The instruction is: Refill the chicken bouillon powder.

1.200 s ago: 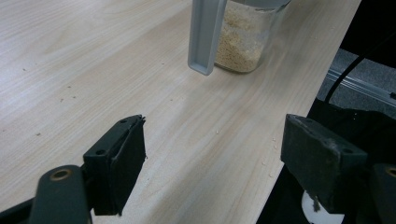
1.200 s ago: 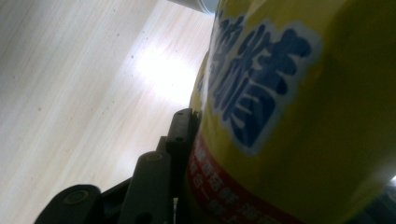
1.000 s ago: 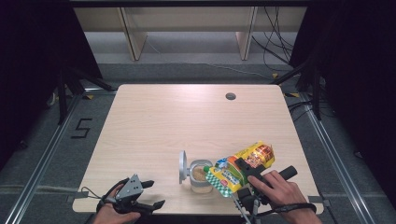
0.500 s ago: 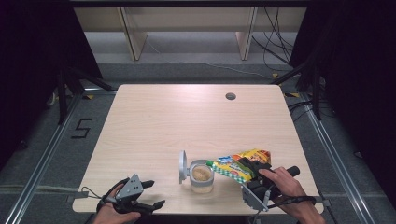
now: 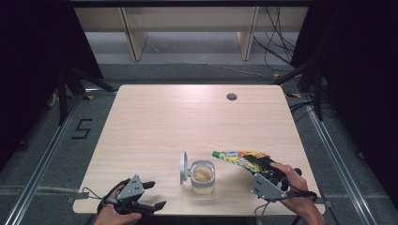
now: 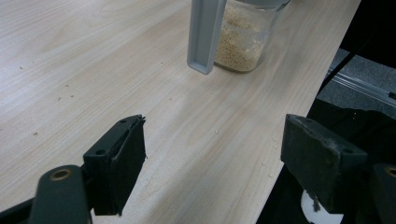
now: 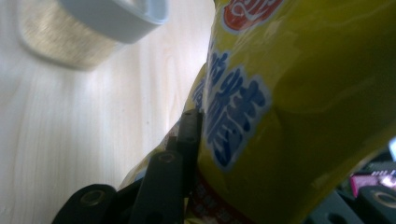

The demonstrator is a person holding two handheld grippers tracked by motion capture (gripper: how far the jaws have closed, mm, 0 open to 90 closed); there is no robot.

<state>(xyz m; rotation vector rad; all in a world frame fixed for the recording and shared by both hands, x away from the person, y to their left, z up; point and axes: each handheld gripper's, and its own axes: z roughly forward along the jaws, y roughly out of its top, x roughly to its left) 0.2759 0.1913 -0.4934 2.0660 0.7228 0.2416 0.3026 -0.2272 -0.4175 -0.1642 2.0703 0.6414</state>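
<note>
A clear jar (image 5: 203, 176) part-filled with beige grains stands near the table's front edge, its grey lid (image 5: 184, 167) flipped up on its left side. My right gripper (image 5: 259, 165) is shut on a yellow printed snack bag (image 5: 237, 158); its jaws have just been closing on it. The bag is held about level, its end just right of the jar's mouth. In the right gripper view the bag (image 7: 299, 93) bulges between the jaws, with the jar (image 7: 70, 42) beyond. My left gripper (image 5: 156, 194) rests open at the front left, empty, with the jar (image 6: 240, 39) ahead of it.
The wooden table (image 5: 178, 122) has a round cable hole (image 5: 231, 97) at the back right. A few spilled grains (image 6: 217, 132) lie near the front edge. Dark floor and a metal frame surround the table; pale shelf legs stand behind it.
My right gripper has carried the bag rightward, away from over the jar's mouth, and the bag has tipped flatter. The left gripper has not moved.
</note>
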